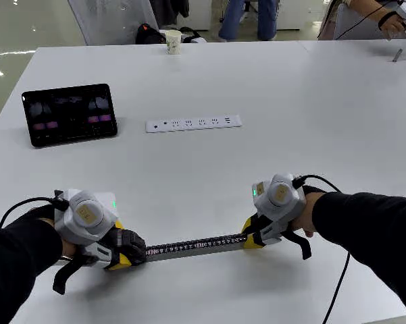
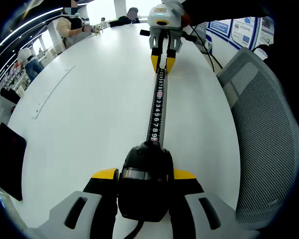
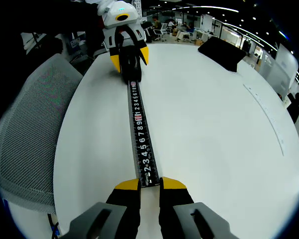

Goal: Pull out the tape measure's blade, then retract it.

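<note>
tape case [image 2: 144,186] in L claw [image 2: 145,174], blade end [image 3: 147,175] in R claw [image 3: 149,184]

An open-plan office: wide white table [image 1: 311,101], mesh chair [image 2: 261,124], power strip [image 1: 194,123] (other people [image 2: 69,30] seated nearby).

hand-held grippers [image 1: 123,256] [image 1: 250,238]: 2 | tape measure [image 2: 144,172]: 1 | tablet [image 1: 69,113]: 1 | power strip [image 1: 193,123]: 1 | paper cup [image 1: 173,42]: 1

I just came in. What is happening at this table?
A person works with two handheld grippers at a white table. The left gripper clamps the tape measure's black case, and the right gripper pinches the end of the blade. The blade is pulled out and runs straight between them.
</note>
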Motion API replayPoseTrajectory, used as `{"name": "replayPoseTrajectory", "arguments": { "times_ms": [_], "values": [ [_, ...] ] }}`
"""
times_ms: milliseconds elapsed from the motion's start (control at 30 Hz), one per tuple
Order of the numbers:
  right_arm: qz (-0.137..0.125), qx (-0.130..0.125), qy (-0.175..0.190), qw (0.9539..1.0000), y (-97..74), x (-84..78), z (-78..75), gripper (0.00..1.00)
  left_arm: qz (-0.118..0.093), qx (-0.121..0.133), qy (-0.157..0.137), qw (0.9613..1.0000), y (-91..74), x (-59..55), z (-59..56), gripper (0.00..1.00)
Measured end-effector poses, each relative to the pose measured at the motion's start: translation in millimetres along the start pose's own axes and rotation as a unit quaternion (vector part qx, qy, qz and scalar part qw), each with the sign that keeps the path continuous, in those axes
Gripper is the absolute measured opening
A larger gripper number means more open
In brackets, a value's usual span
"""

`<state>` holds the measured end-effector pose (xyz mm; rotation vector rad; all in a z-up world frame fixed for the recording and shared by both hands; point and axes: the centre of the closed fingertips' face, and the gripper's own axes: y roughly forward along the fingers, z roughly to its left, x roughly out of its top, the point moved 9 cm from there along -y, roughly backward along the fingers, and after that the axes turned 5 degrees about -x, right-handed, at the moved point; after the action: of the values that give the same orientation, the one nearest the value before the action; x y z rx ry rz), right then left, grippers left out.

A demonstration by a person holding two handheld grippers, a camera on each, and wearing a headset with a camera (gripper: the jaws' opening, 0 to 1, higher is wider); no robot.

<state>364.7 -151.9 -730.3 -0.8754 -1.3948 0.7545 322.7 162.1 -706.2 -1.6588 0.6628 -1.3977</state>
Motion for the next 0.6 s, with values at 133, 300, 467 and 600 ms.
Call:
{"name": "replayPoseTrajectory", "arguments": {
  "times_ms": [133,300,467,600],
  "values": [
    [0.001,-0.002,0.001,1.0,-1.4,-3.0,-0.1,0.1,0.0,0.0,0.0,1.0,0.1,-0.3,0.3,0.34],
    [0.003,-0.002,0.0,1.0,-2.8,-6.4,-0.4,0.1,0.0,0.0,0.0,1.0,-0.6,0.2,-0.4,0.34],
    [0.006,-0.003,0.003,1.0,-5.8,-11.4,-1.0,0.1,0.002,0.0,0.002,1.0,-0.7,0.3,-0.4,0.34],
    [0.005,-0.004,0.006,1.0,-8.3,-15.1,-1.1,0.1,0.002,0.0,0.001,1.0,-1.0,0.3,-0.6,0.34]
  ]
}}
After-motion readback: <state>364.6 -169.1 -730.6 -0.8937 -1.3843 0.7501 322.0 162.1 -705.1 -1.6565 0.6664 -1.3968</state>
